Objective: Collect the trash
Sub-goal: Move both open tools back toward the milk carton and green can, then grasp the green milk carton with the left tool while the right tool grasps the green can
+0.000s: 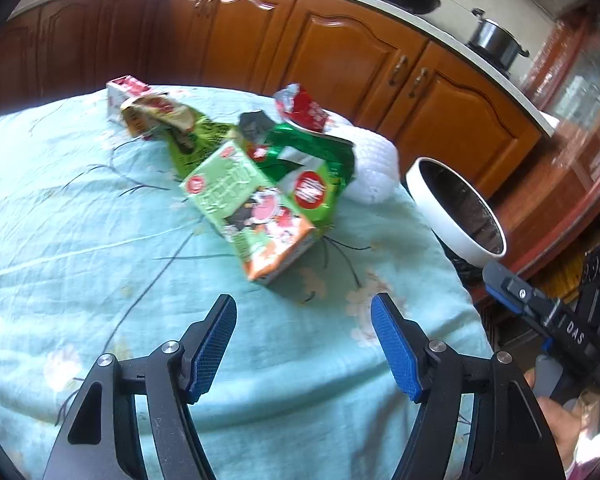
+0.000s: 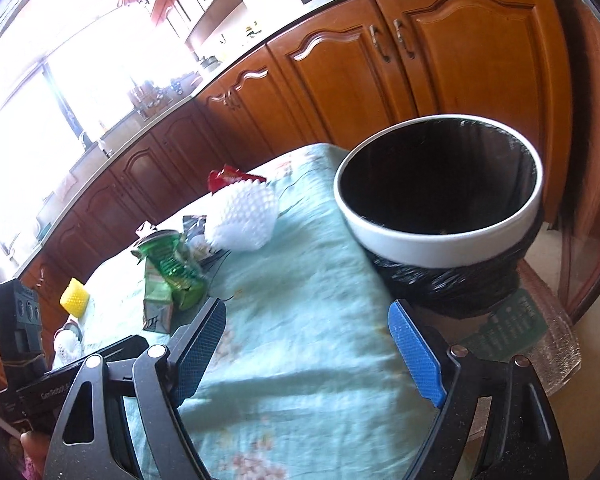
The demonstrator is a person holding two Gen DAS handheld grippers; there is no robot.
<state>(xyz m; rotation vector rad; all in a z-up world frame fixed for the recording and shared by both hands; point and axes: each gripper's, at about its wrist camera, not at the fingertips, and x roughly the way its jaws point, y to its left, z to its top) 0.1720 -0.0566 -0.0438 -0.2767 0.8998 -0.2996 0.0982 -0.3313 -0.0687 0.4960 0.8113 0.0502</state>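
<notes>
A green drink carton (image 1: pixel 250 210) lies on the light blue tablecloth (image 1: pixel 100 240) ahead of my left gripper (image 1: pixel 304 306), which is open and empty a short way in front of it. Behind the carton lie a green foil wrapper (image 1: pixel 320 164), a red wrapper (image 1: pixel 306 108), a crumpled snack bag (image 1: pixel 156 114) and white foam netting (image 1: pixel 374 164). The white-rimmed trash bin (image 1: pixel 448 216) stands off the table's right edge. My right gripper (image 2: pixel 308 310) is open and empty above the cloth, just left of the bin (image 2: pixel 440 236). The trash pile (image 2: pixel 172 276) also shows in the right wrist view.
Wooden kitchen cabinets (image 1: pixel 340 52) run behind the table, with pots (image 1: pixel 496 42) on the counter. A yellow foam piece (image 2: pixel 75 297) and more white netting (image 2: pixel 66 344) lie at the far left in the right wrist view. A green paper (image 2: pixel 508 330) lies by the bin's base.
</notes>
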